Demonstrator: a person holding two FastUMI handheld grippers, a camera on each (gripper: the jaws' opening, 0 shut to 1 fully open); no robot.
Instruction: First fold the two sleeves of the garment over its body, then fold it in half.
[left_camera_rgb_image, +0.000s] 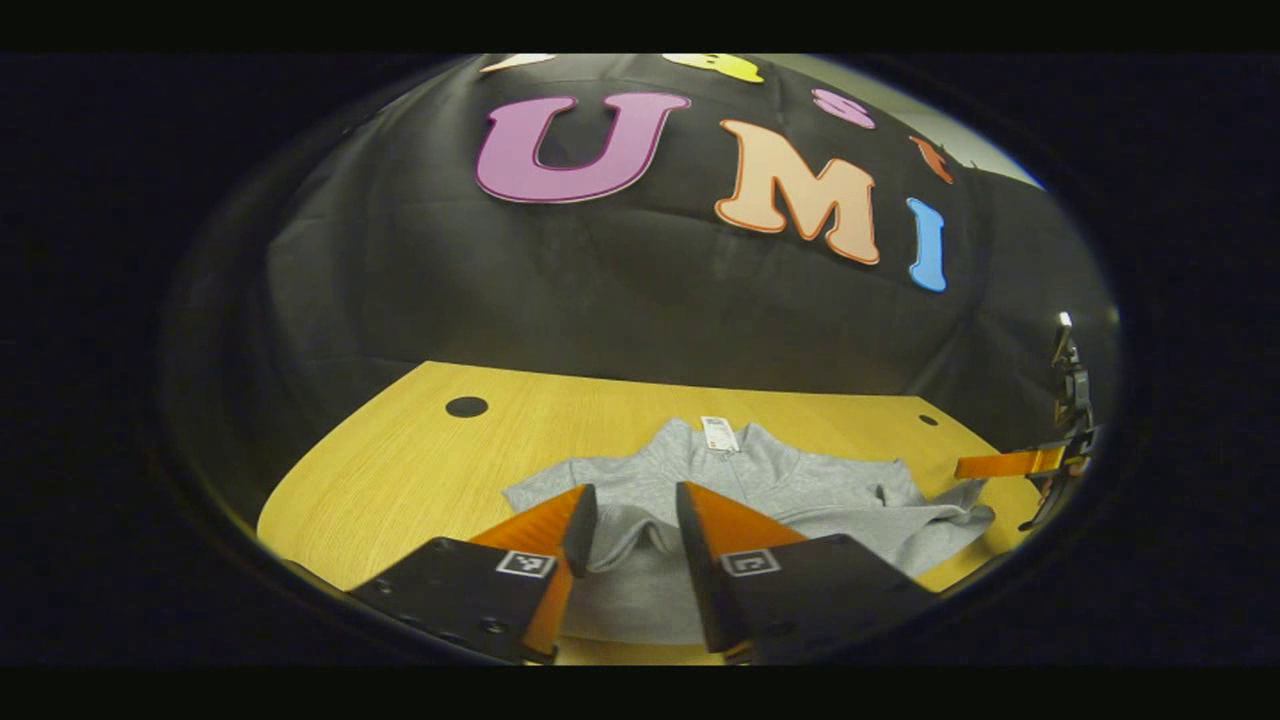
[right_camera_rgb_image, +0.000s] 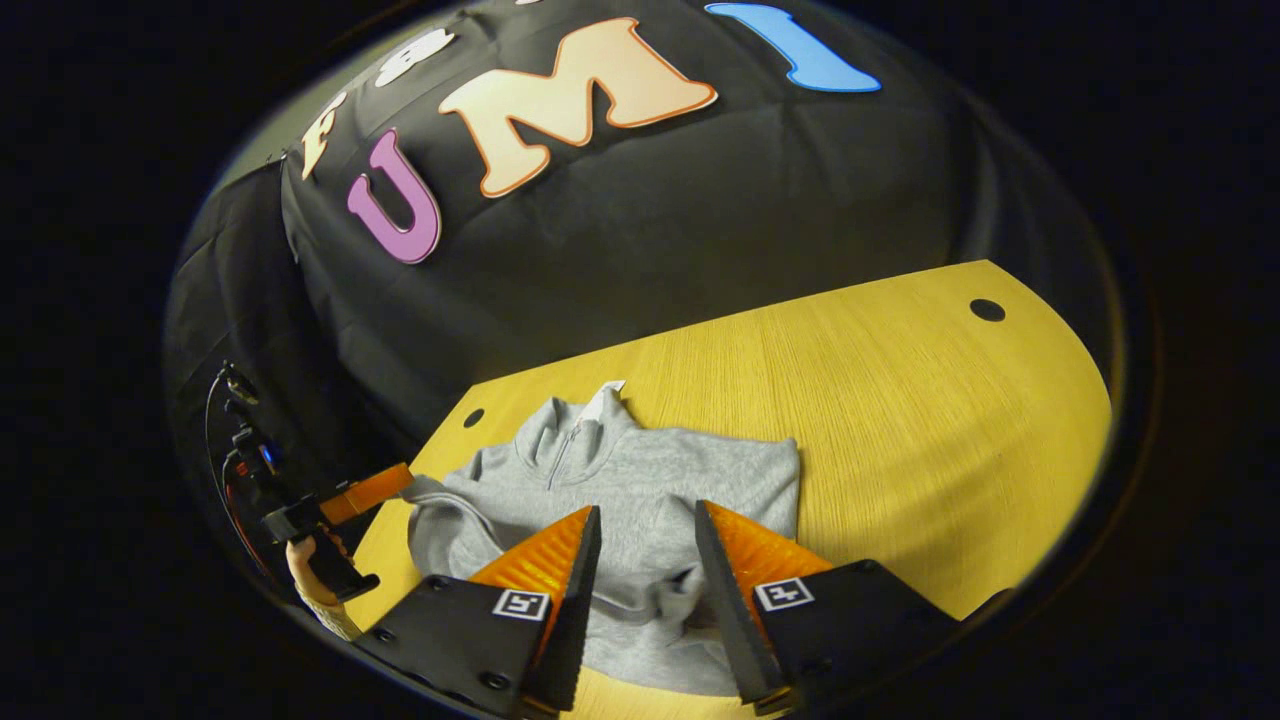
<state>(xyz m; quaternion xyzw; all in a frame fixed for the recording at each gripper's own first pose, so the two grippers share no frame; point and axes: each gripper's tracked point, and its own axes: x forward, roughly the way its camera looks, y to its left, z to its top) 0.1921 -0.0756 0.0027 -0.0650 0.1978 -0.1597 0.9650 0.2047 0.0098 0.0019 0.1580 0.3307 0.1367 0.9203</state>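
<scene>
grey garment (right_camera_rgb_image: 620, 490) lies mid-counter (right_camera_rgb_image: 900, 400), sleeves seemingly already tucked over its body. both the left gripper (left_camera_rgb_image: 635, 525) and right gripper (right_camera_rgb_image: 645, 545) hover released above it. next: grasp the 6 o'clock hem and fold toward the 12 o'clock collar.

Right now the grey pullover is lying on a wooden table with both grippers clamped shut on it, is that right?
Not quite. The grey pullover does lie on the wooden table, but both grippers are open above it: the left gripper in the left gripper view, the right gripper in the right gripper view.
</scene>
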